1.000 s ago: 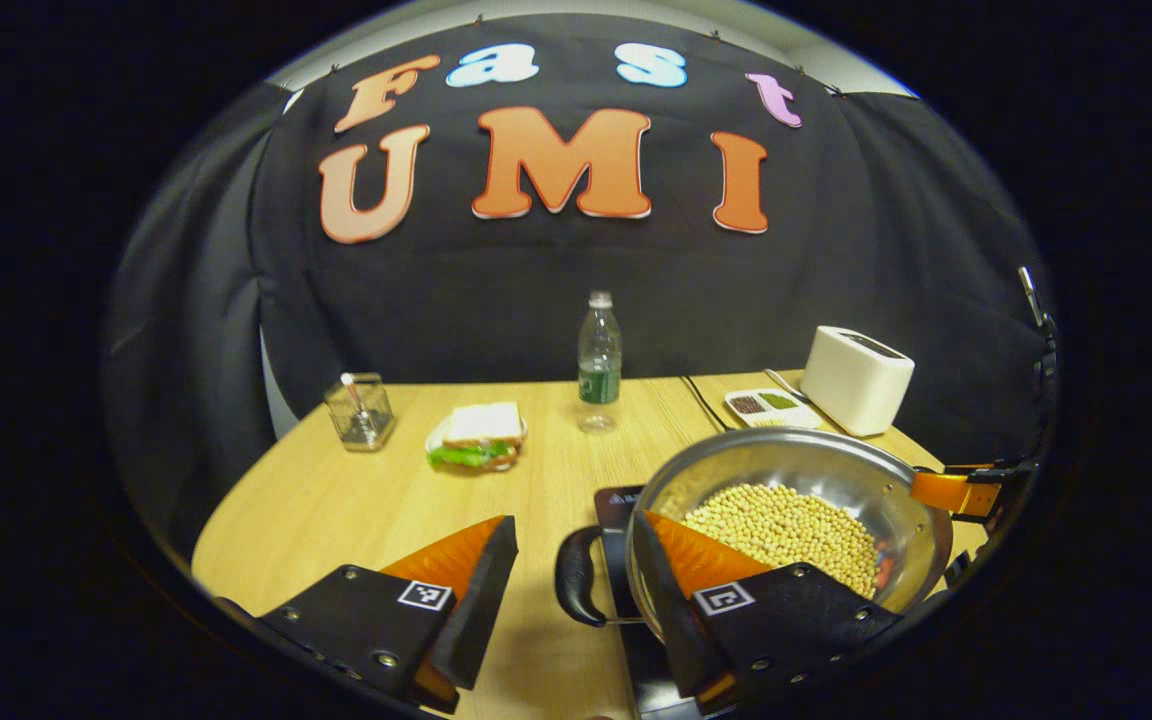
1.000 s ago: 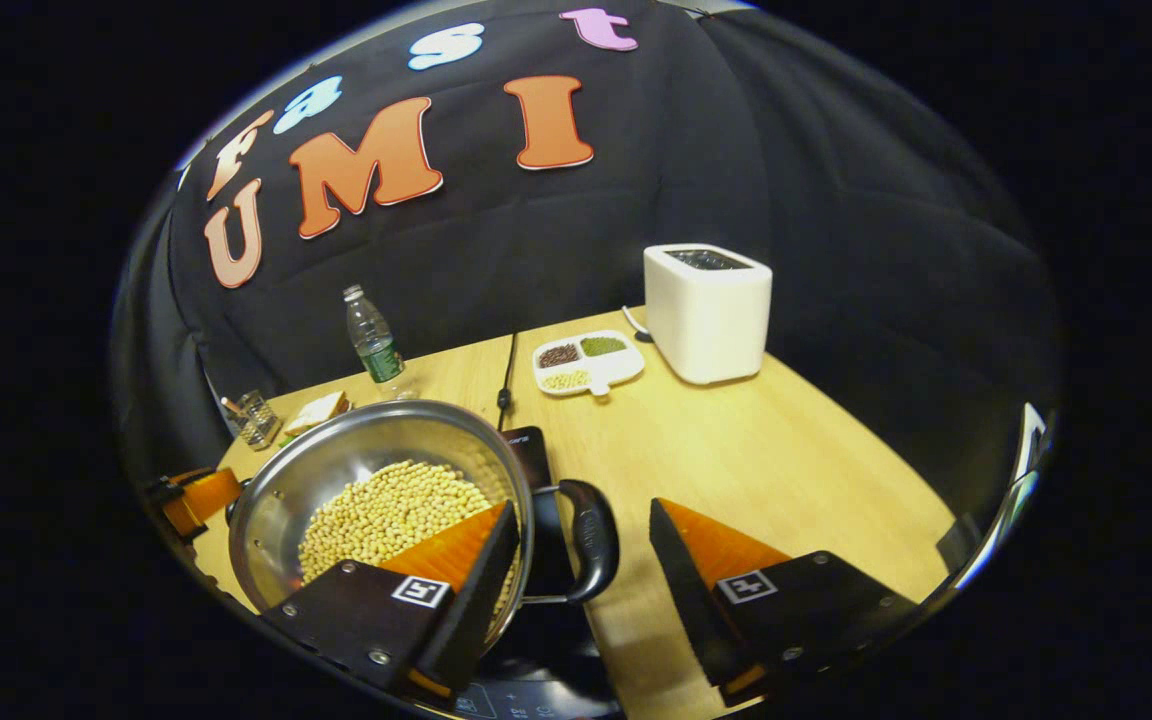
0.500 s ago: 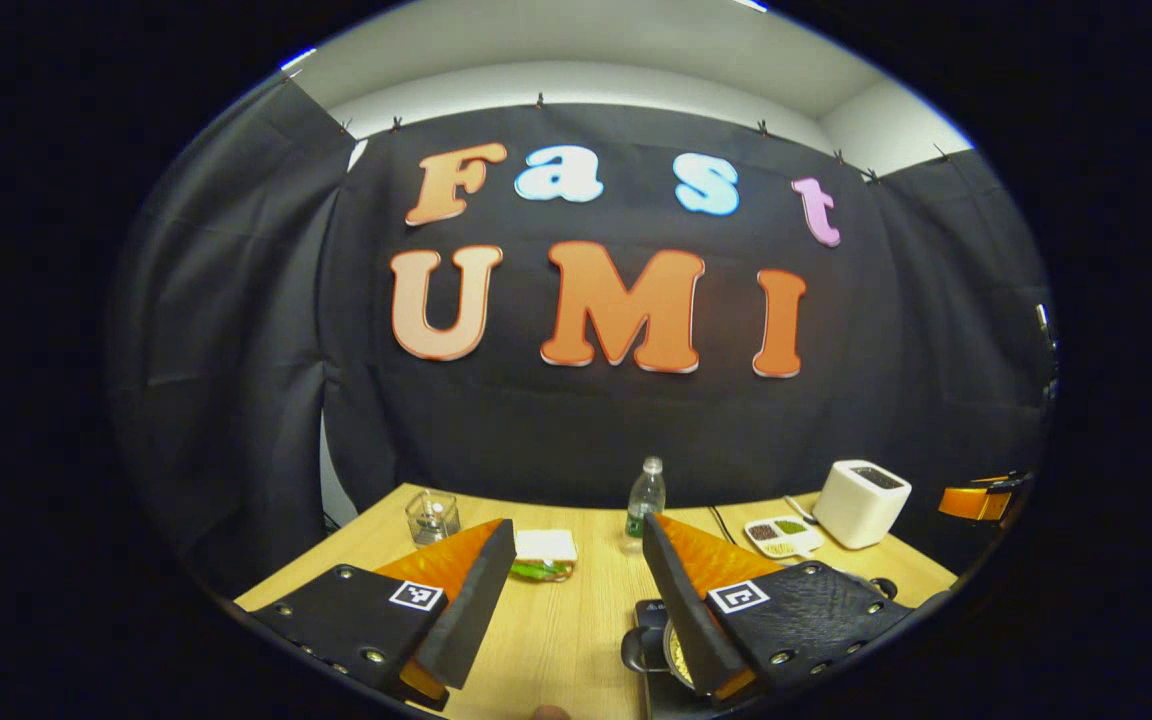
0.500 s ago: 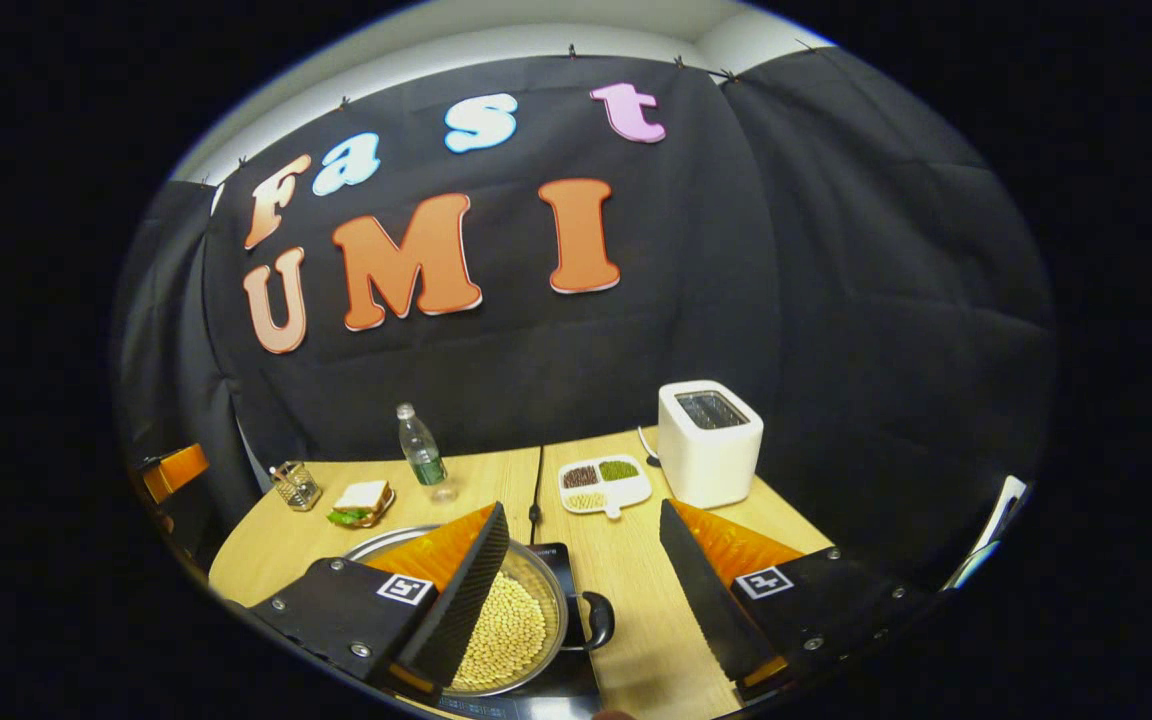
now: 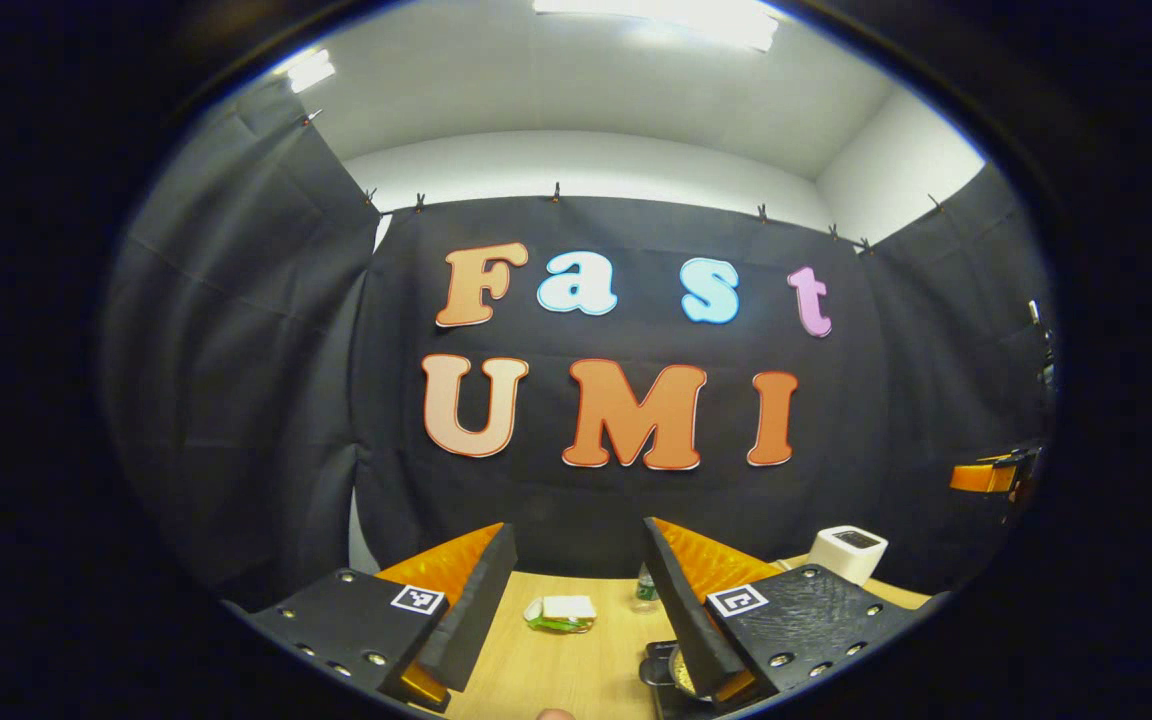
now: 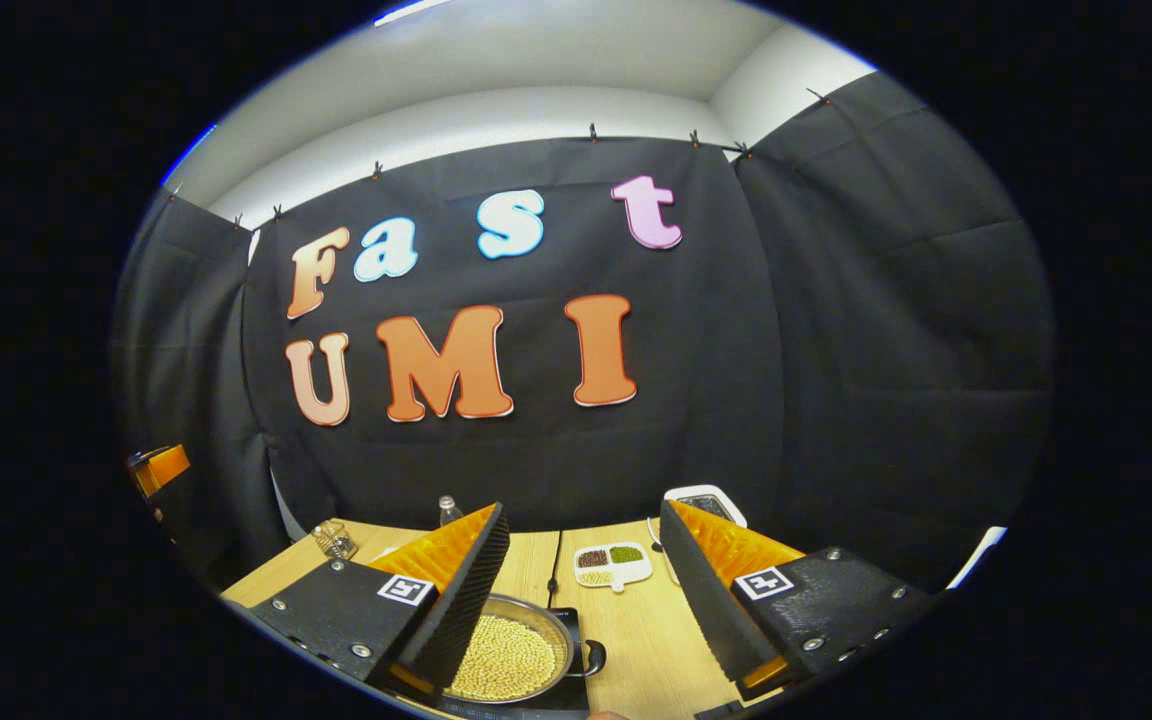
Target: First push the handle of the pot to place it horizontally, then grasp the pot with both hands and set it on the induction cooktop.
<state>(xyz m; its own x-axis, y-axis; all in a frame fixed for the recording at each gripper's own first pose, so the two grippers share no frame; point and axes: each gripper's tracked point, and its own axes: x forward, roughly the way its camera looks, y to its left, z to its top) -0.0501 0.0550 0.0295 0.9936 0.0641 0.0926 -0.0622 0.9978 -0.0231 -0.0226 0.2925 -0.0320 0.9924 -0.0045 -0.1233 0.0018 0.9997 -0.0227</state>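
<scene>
Left gripper (image 5: 576, 600): I see my two fingers spread wide at the bottom of the left gripper view; nothing sits between them; they hang high above the table (image 5: 556, 665) and point at the booth's cloth wall.
Right gripper (image 6: 584, 590): in the right gripper view my fingers stand just as wide apart and hold nothing; they are raised well above the table (image 6: 636, 640); in the left gripper view I catch an orange part of this tool far off at the right edge (image 5: 981, 477).
Pot (image 6: 508, 658): a steel pot filled with pale yellow beans; it sits on the induction cooktop (image 6: 568, 622) low in the right gripper view, partly behind my left finger; its black handle (image 6: 591, 657) sticks out level to the side; in the left gripper view I see only a sliver of the pot (image 5: 678, 668) beside my right finger.
Induction cooktop: a dark slab under the pot; its far corner shows past the rim; a black cable (image 6: 555, 565) runs from it toward the wall.
Toaster (image 5: 848, 553): white; near the table's far right corner.
Divided dish (image 6: 612, 564): white; dark, green and pale grains in separate compartments; just beyond the pot.
Sandwich (image 5: 560, 612): on a plate; well apart from the pot.
Bottle (image 6: 448, 511): clear; near the wall.
Glass jar (image 6: 335, 540): far left of the table.
</scene>
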